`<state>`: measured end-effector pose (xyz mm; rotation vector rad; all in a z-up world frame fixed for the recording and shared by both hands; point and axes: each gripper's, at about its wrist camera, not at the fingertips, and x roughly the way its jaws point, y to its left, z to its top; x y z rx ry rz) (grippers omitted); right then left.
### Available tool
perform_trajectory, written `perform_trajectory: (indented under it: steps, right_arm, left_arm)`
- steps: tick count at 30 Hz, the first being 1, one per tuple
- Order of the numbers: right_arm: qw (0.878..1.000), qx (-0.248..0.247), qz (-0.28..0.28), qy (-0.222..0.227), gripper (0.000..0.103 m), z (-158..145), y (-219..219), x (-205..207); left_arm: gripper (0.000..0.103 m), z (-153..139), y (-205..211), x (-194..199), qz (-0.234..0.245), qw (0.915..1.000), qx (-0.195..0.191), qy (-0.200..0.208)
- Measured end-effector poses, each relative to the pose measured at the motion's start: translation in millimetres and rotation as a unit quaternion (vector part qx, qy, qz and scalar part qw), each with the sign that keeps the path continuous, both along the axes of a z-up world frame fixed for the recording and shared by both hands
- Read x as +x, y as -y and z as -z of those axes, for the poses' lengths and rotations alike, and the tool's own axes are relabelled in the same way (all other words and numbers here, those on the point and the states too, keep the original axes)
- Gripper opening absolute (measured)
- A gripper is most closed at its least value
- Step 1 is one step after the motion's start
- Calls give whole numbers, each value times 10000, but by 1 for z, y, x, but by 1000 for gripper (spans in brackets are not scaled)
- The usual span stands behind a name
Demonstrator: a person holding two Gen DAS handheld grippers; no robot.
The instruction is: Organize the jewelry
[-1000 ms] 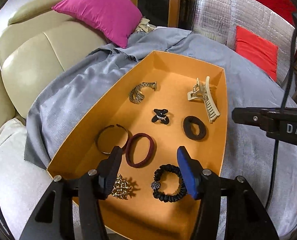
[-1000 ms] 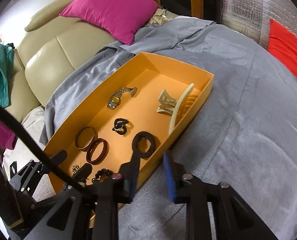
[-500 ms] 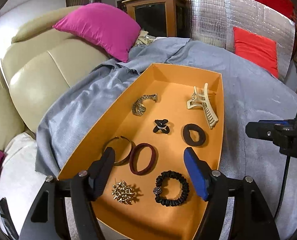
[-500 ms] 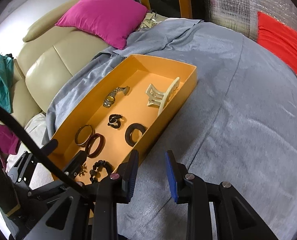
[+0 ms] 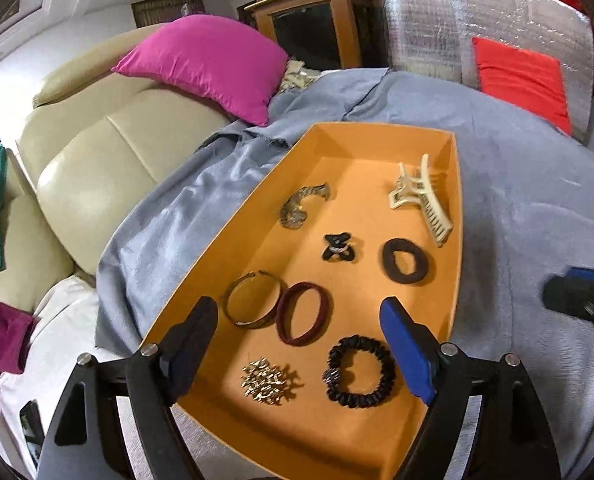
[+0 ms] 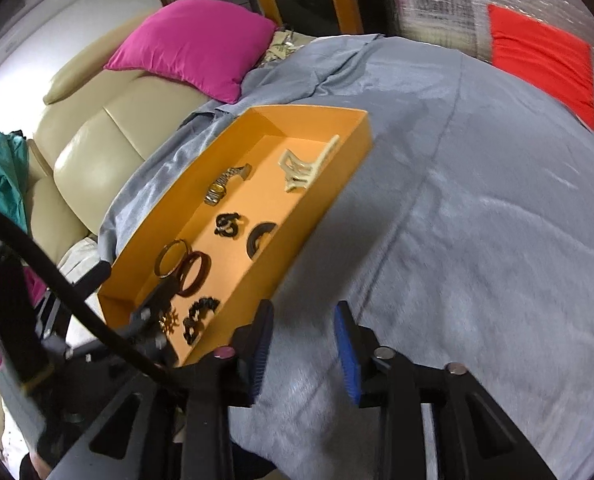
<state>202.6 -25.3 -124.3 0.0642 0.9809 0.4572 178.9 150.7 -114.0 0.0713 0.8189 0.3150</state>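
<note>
An orange tray (image 5: pixel 377 140) (image 6: pixel 317 114) lies on a grey cloth. In it lie a cream hair claw (image 5: pixel 419 196), a metal watch band (image 5: pixel 301 206), a small black clip (image 5: pixel 337 247), a dark brown hair tie (image 5: pixel 405 261), a gold bangle (image 5: pixel 253 300), a maroon hair tie (image 5: pixel 303 314), a black scrunchie (image 5: pixel 359 372) and a gold brooch (image 5: pixel 265 380). My left gripper (image 5: pixel 299 320) is open and empty above the tray's near end. My right gripper (image 6: pixel 303 324) is open and empty over the cloth, right of the tray.
A cream sofa (image 5: pixel 97 152) with a magenta cushion (image 5: pixel 205 60) stands to the left. A red cushion (image 5: pixel 521 80) leans on a silver foil panel (image 5: pixel 429 24) at the back right. A wooden cabinet (image 5: pixel 309 28) stands behind. The grey cloth (image 6: pixel 477 220) spreads right of the tray.
Both grippers have pulled back and up from the tray, so more of the room shows. The right gripper has moved away from the tray's right wall, over the cloth. The jewelry has not moved.
</note>
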Motion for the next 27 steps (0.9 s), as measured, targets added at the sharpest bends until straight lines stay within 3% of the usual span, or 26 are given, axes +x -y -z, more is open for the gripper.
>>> perform_trajectory:
  steps: [2,6,16,27]
  right_arm:
    - [9999,-20,88,80,60,-2,8,-9]
    - [9995,-79,164,256,61,-17,22,-35]
    - [9949,271,248,943,66,-85,16,-96]
    - [9868,441,124,1553,67,-137,-9,-171]
  left_arm:
    - [83,-1,-4,-4,-49,9999,-97,4]
    - [83,-10,-16,-17,-194,9993,-309,-93]
    - [83,-90,-35,-90,-113,9988,250,409]
    - [83,-134,-34,-160,32,9945,635,835]
